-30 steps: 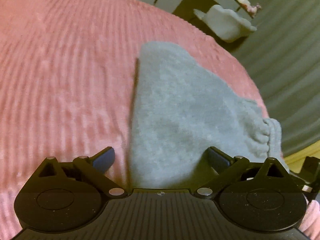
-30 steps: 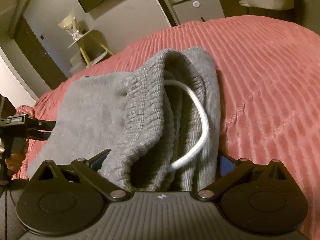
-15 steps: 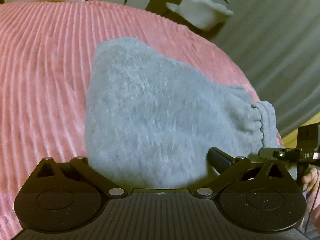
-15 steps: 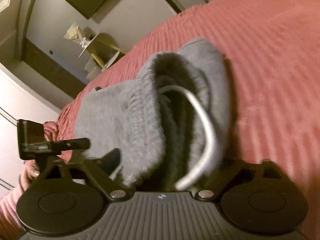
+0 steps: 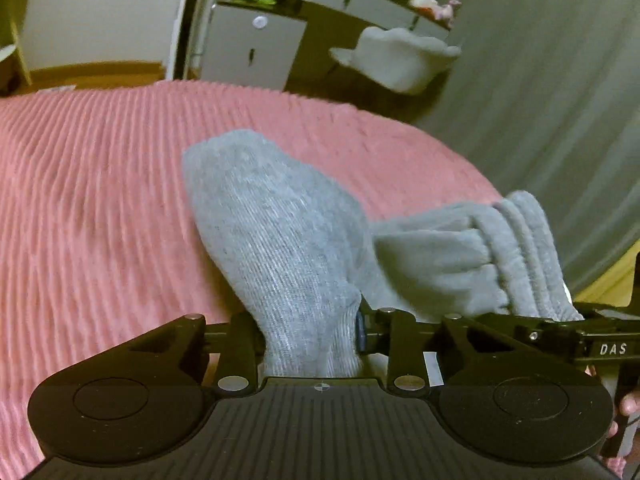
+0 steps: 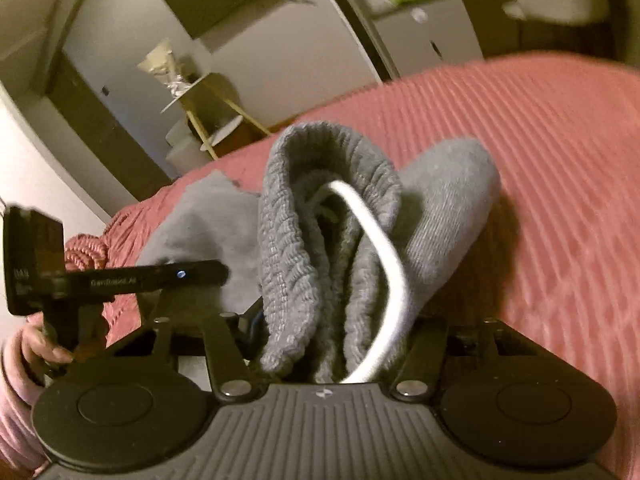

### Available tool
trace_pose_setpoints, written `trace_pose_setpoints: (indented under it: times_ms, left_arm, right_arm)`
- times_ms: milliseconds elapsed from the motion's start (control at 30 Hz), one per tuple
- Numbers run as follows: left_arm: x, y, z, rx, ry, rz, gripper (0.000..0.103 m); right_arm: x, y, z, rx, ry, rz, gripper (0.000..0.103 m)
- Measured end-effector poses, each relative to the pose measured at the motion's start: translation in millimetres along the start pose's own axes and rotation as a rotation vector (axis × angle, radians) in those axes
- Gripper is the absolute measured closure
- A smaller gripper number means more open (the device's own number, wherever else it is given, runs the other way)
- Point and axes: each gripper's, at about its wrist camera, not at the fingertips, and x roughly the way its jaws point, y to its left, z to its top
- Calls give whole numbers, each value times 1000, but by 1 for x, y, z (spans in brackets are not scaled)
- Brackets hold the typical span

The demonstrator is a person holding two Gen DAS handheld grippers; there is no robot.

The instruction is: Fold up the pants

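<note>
Pants: soft grey knitted pants (image 5: 280,240) with a ribbed elastic waistband (image 6: 288,240) and a white drawstring cord (image 6: 384,248) lie bunched at the near edge of the bed, raised off it at both gripped ends.

Left hand-held gripper: the left hand-held gripper (image 5: 310,332) is clenched on a fold of the plain grey fabric, which rises between its fingers.

Right hand-held gripper: the right hand-held gripper (image 6: 336,352) is clenched on the waistband end, with the cord looping through the pinch.

Change: a second ago the pants lay flat on the bed with both grippers spread wide around them; both have now closed and lifted, and the cloth stands up in a hump instead of lying spread. In the left view the waistband end has drawn in close beside the left grip.

Meaning: I judge the grasp is done and the fold is beginning; the near half probably goes over toward the far half next. The dangling cord could get trapped inside the fold.

Surface: a pink ribbed bedspread (image 5: 100,200) covers the bed, bare to the left and far of the pants.

Room: beyond the far edge stand a white cabinet (image 5: 252,52), a pale cushioned chair (image 5: 396,56) and a grey curtain (image 5: 560,100) at right; the right view shows a small yellow-legged side table (image 6: 208,100).
</note>
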Motion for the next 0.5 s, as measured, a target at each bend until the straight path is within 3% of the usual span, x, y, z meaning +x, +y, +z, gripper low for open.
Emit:
trace_pose_setpoints:
  times_ms: [100, 300, 500]
  left_arm:
    - [-7, -4, 12, 15, -17, 29, 72]
    - [-19, 6, 52, 22, -142, 78, 72]
    - [20, 29, 75, 59, -140, 205, 67]
  right_arm:
    - [1, 19, 17, -27, -19, -9, 48]
    - [14, 38, 59, -46, -103, -4, 48]
    - [69, 25, 89, 9, -103, -65, 47]
